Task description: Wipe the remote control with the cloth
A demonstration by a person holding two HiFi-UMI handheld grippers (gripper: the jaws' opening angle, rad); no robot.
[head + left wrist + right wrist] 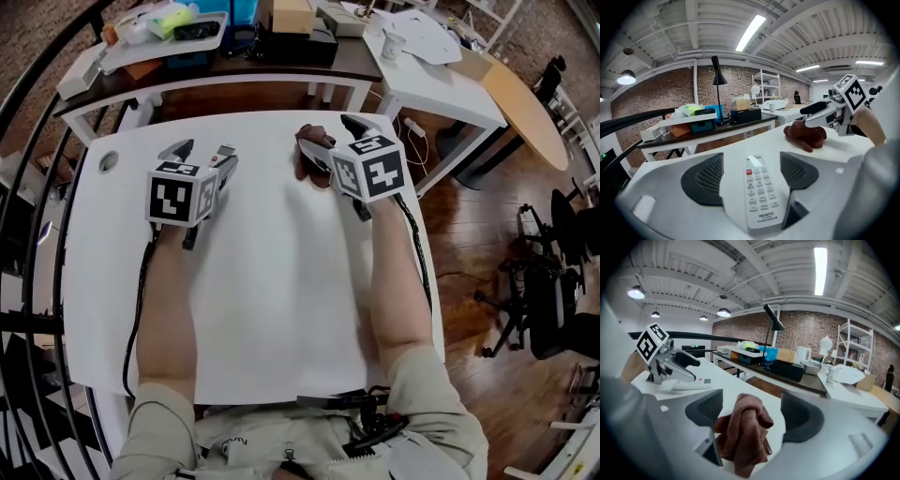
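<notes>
The white remote control (761, 194) lies flat on the white desk (281, 281), toward the upper left of the head view. It sits between the jaws of the left tool (204, 150), which stand wide apart, neither pad pressing on it. To its right in that view, the brown cloth (743, 437) lies crumpled on the desk between the jaws of the right tool (333, 129), likewise open and not clamping it. Beyond, along the top of the frame, a dark-topped desk (281, 66) carries boxes.

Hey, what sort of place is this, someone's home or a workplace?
Most likely a loft-style office or lab: there's an exposed brick wall, a ceiling strip light, and a black office chair near the white table.
</notes>
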